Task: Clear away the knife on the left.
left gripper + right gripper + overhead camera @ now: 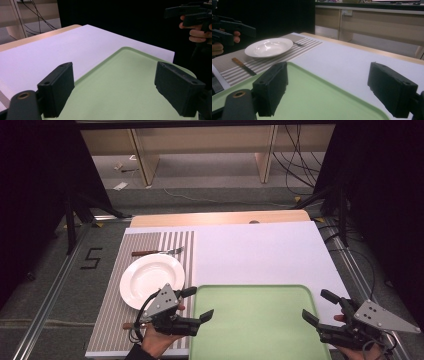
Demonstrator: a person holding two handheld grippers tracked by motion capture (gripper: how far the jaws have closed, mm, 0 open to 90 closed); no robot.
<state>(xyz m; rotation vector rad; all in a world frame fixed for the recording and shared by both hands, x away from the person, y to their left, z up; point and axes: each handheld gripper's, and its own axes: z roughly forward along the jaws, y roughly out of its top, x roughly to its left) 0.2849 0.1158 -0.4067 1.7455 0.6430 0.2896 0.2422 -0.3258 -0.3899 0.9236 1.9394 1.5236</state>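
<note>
A green tray [255,325] lies empty at the table's near edge. My left gripper [198,303] hovers open over the tray's left rim, and in its own view its jaws [117,87] stand wide apart above the bare tray [130,65]. My right gripper [318,305] is open at the tray's right rim, and in its own view [332,87] nothing sits between the jaws. A white plate [152,280] rests on the striped placemat [115,320] left of the tray.
A fork [157,252] lies beyond the plate, and a wooden-handled knife [243,65] lies on the placemat near my left hand. The white table cover [255,250] stretches beyond the tray. Dark curtains flank both sides, with cables on the floor behind.
</note>
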